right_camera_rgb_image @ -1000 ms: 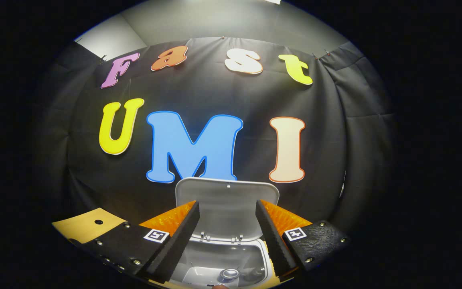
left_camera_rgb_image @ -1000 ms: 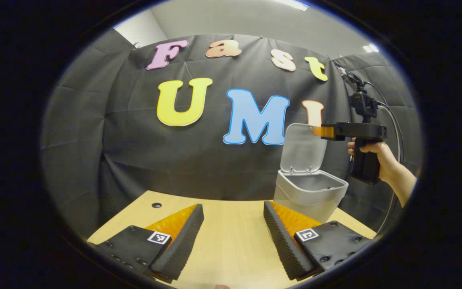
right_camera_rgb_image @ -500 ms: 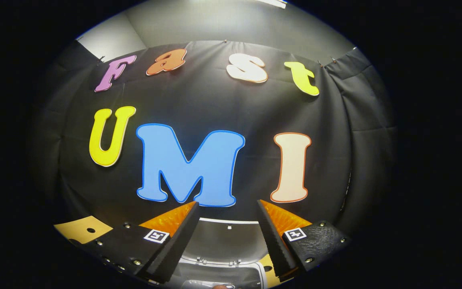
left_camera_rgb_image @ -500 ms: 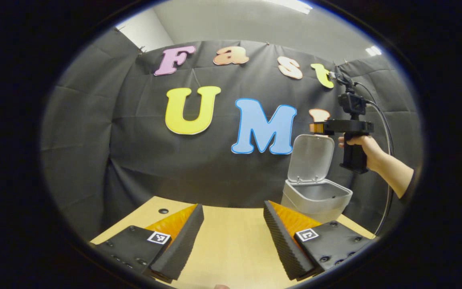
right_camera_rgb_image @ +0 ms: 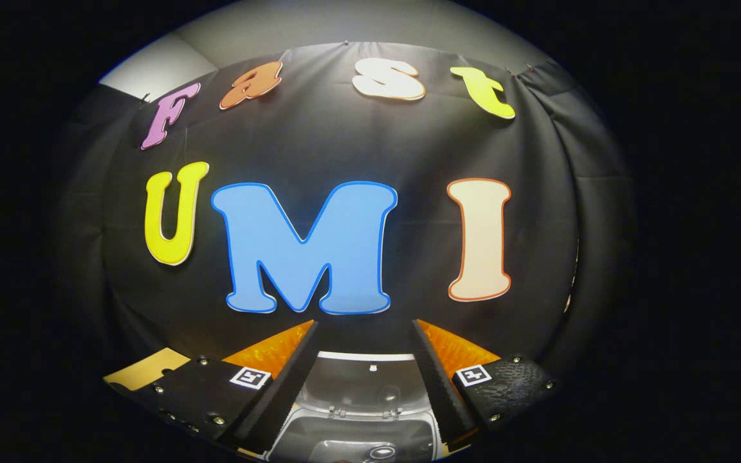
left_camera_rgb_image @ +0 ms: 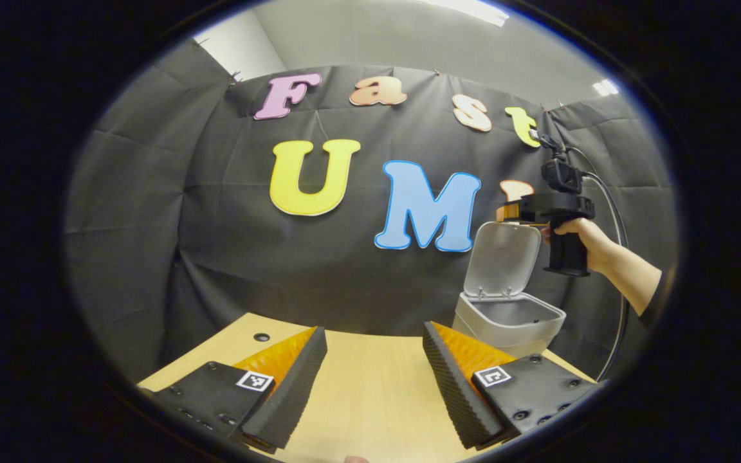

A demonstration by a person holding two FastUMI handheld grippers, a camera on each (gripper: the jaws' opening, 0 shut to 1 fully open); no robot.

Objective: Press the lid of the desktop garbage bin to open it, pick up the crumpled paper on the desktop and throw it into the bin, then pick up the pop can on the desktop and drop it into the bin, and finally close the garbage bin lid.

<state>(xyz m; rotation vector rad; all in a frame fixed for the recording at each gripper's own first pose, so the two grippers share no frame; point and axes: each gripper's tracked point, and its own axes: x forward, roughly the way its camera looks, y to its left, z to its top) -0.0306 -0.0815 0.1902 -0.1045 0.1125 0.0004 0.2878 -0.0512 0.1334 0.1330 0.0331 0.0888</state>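
The grey desktop bin stands at the table's far right with its lid raised. A hand holds my right gripper just above the lid's top edge, close to the wall. In the right gripper view, that gripper is open and holds nothing. The lid's inner face and the bin's inside lie below its fingers. A round metal top shows faintly in the bin. My left gripper hovers open over the bare wooden table.
The black cloth wall stands close behind the bin. A small round hole marks the table near its far left edge. A cable hangs from the right gripper down the right side.
The right gripper has risen and gone forward over the lid's top edge, so the bin sits lower in its view. The left gripper has drifted a little; the bin looks smaller.
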